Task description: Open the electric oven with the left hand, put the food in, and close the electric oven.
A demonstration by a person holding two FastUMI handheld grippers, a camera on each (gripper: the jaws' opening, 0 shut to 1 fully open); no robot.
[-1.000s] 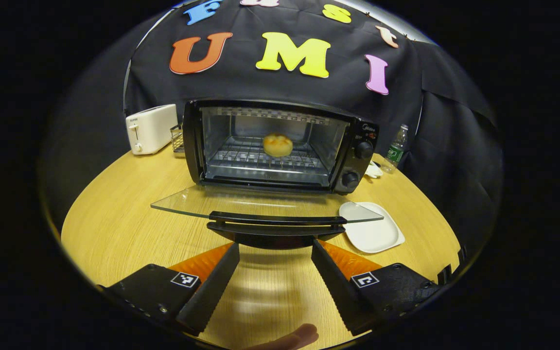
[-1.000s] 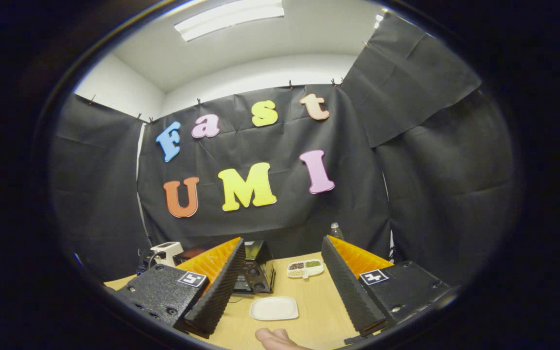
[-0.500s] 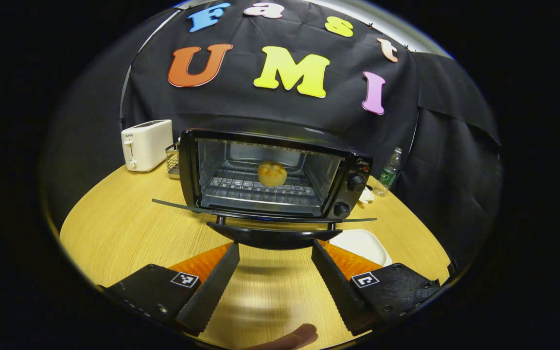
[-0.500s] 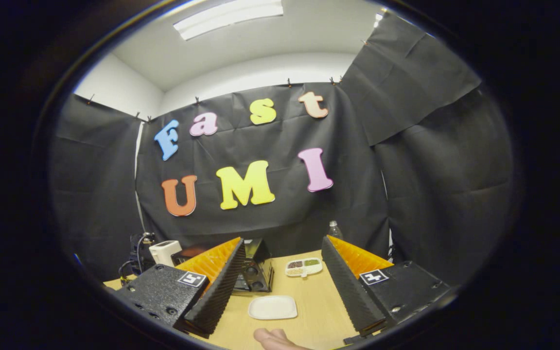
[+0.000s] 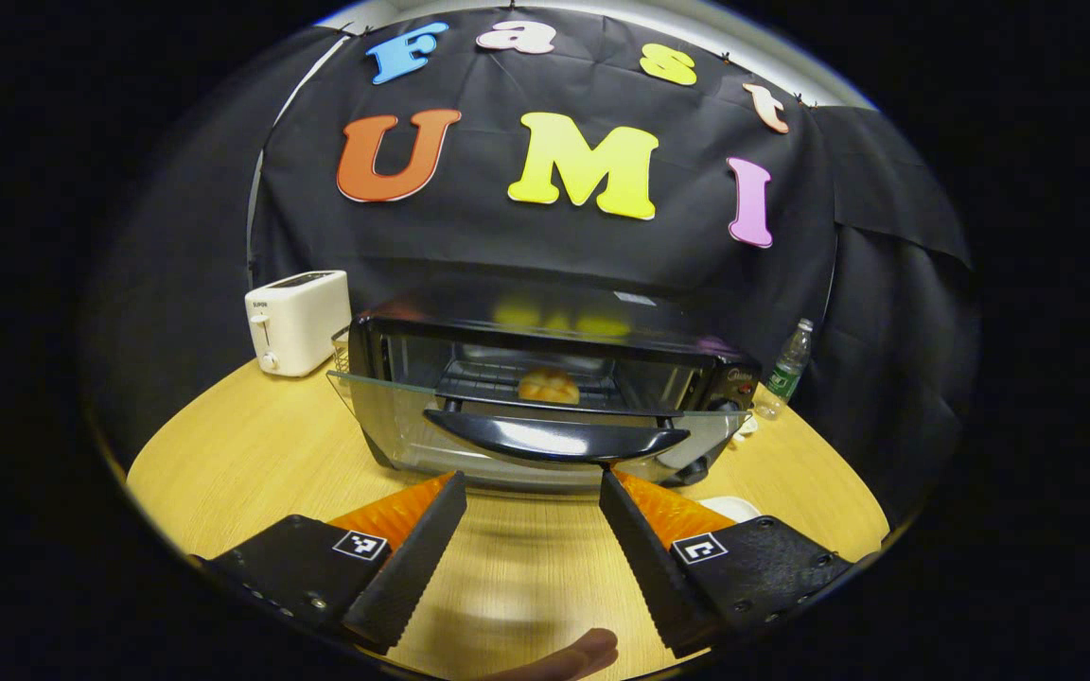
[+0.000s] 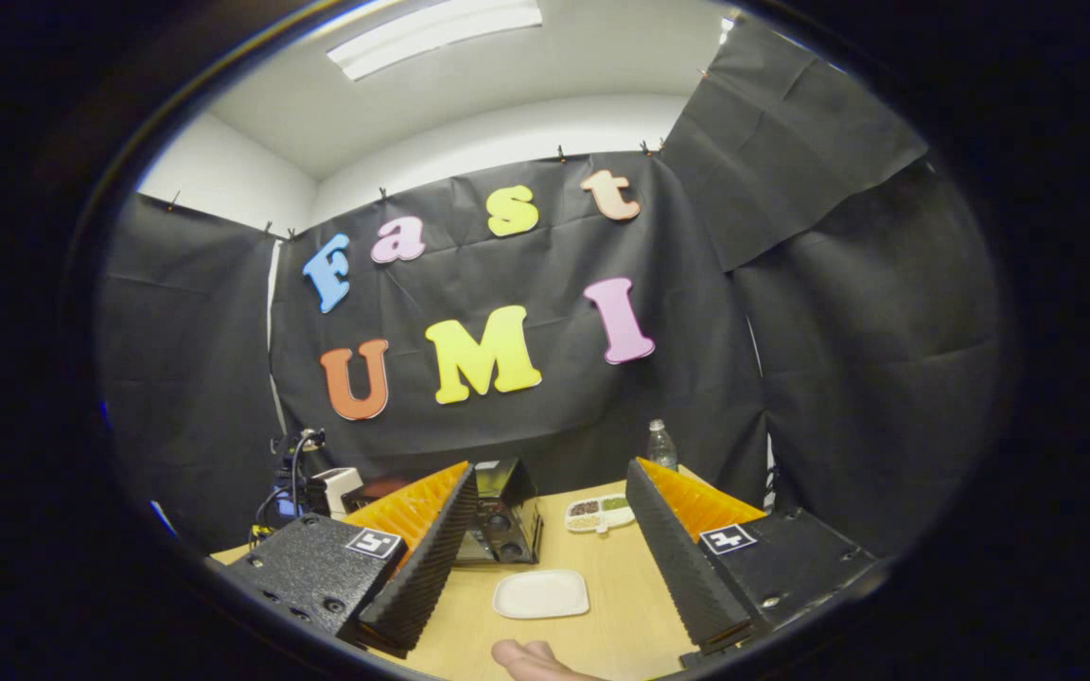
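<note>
Black electric oven (image 5: 545,397) with a glass door sits on the round light-wood table (image 5: 242,454), in front of the black cloth wall, as seen in the left gripper view. Its glass door (image 5: 394,426) is part-way between flat and upright, tilted toward the cavity, with the curved black handle (image 5: 554,440) along its upper edge. Through the gap above the door a round golden bread bun (image 5: 550,385) rests on the wire rack inside. The left gripper (image 5: 531,482) has its two fingers spread wide apart, their tips just below the handle; whether they touch it cannot be told, and nothing is clamped between them. A fingertip of the holding hand (image 5: 569,657) shows at the bottom edge.

A white two-slot toaster (image 5: 297,322) stands on the table to the left of the oven, and a clear plastic water bottle (image 5: 786,369) stands to its right near the wall. A white square plate (image 5: 729,508) lies just beside the right finger.

In the right gripper view the right gripper (image 6: 550,515) is also wide open and empty, raised above the table and pointing at the wall. Between its fingers lie the white plate (image 6: 541,594), the oven's side (image 6: 505,515) and a small divided dish of seeds (image 6: 600,513).
</note>
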